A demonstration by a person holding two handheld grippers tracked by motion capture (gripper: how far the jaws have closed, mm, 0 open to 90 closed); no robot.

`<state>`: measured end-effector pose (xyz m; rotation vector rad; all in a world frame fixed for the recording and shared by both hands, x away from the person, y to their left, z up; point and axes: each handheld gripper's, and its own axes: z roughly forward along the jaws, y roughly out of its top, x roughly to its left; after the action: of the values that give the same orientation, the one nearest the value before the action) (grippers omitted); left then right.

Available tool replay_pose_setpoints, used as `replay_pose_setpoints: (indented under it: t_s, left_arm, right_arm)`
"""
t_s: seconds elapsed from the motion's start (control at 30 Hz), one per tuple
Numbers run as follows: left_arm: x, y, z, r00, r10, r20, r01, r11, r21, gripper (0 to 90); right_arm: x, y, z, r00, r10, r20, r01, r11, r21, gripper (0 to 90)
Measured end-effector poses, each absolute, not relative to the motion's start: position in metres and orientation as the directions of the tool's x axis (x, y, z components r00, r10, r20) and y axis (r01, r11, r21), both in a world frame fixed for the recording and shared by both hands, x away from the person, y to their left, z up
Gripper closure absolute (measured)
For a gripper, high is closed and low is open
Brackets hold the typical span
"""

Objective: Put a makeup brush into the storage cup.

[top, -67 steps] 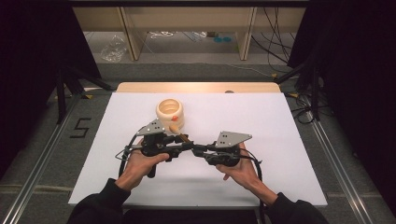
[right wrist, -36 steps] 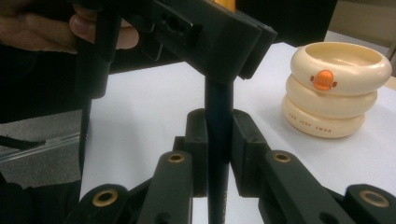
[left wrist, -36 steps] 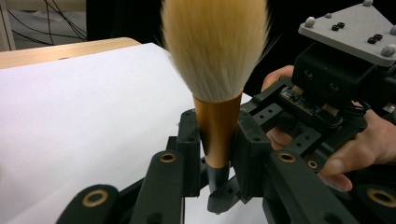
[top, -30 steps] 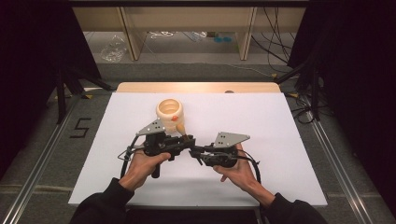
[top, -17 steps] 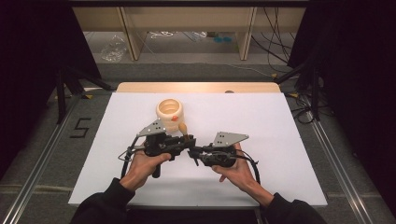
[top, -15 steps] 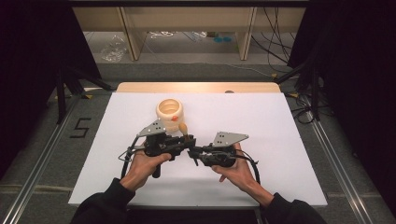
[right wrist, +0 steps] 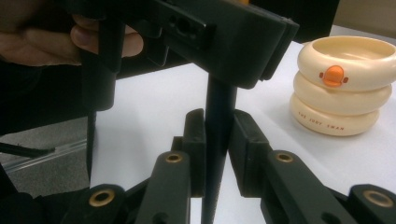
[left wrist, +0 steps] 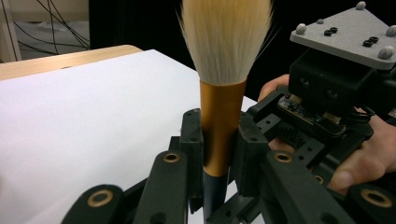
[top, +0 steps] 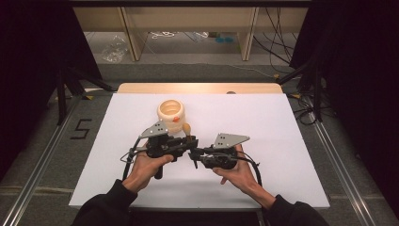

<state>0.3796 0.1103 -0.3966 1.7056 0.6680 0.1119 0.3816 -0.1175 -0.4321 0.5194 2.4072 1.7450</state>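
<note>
A makeup brush with pale bristles (left wrist: 226,37), a gold ferrule (left wrist: 222,121) and a dark handle (right wrist: 219,116) stands upright between both hands at the table's front middle. My left gripper (left wrist: 219,140) is shut on the ferrule, and in the high view it (top: 190,141) sits just in front of the holder. From the other side my right gripper (right wrist: 218,135) is shut on the dark handle below it, and shows in the high view (top: 195,155) too. A cream ringed holder (top: 171,113) with an orange duck face (right wrist: 334,74) stands behind the brush head (top: 187,128).
A white table top (top: 282,136) with a wooden far edge (top: 197,87) carries everything. Beyond it are the floor, shelf legs and cables. My right gripper's body and grey plate (left wrist: 345,37) sit close on the right of the left gripper view.
Since the earliest frame my two hands have drawn slightly closer together. Over the last second nothing has visibly moved, and the holder stays put.
</note>
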Motion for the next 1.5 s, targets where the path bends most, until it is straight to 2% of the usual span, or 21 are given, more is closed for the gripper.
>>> replay_pose_setpoints:
  t_s: [0.17, 0.27, 0.33, 0.4, 0.5, 0.97, 1.23, 1.37, 1.5]
  left_arm:
    - [0.38, 0.112, -0.395, 0.826, 0.494, -0.27, 0.358, -0.091, 0.929, 76.7]
    - [0.381, 0.114, -0.393, 0.824, 0.505, -0.257, 0.349, -0.094, 0.933, 76.7]
    - [0.381, 0.116, -0.392, 0.819, 0.511, -0.261, 0.352, -0.088, 0.932, 76.7]
    - [0.381, 0.119, -0.39, 0.819, 0.516, -0.252, 0.342, -0.086, 0.936, 76.7]
    - [0.382, 0.123, -0.387, 0.801, 0.537, -0.265, 0.353, -0.065, 0.933, 76.7]
    - [0.4, 0.151, -0.373, 0.746, 0.639, -0.187, 0.303, -0.076, 0.95, 76.7]
    - [0.414, 0.166, -0.364, 0.689, 0.707, -0.159, 0.298, -0.077, 0.951, 76.7]
    - [0.42, 0.17, -0.361, 0.667, 0.727, -0.161, 0.309, -0.074, 0.948, 76.7]
    - [0.427, 0.173, -0.359, 0.651, 0.741, -0.162, 0.313, -0.069, 0.947, 76.7]
  right_arm:
    - [0.382, -0.118, -0.433, -0.923, 0.365, 0.123, 0.238, 0.288, 0.928, 67.3]
    - [0.383, -0.119, -0.432, -0.921, 0.37, 0.124, 0.241, 0.288, 0.927, 65.1]
    - [0.383, -0.12, -0.432, -0.914, 0.386, 0.127, 0.25, 0.288, 0.925, 58.4]
    - [0.384, -0.122, -0.431, -0.904, 0.401, 0.148, 0.278, 0.289, 0.916, 55.2]
    - [0.385, -0.126, -0.43, -0.898, 0.418, 0.135, 0.27, 0.283, 0.92, 50.3]
    - [0.385, -0.139, -0.424, -0.883, 0.458, 0.1, 0.256, 0.292, 0.922, 45.3]
    - [0.381, -0.144, -0.422, -0.863, 0.499, 0.081, 0.257, 0.296, 0.92, 35.1]
    - [0.379, -0.147, -0.422, -0.842, 0.534, 0.082, 0.278, 0.299, 0.913, 25.3]
    - [0.377, -0.15, -0.423, -0.828, 0.554, 0.087, 0.288, 0.287, 0.914, 20.9]
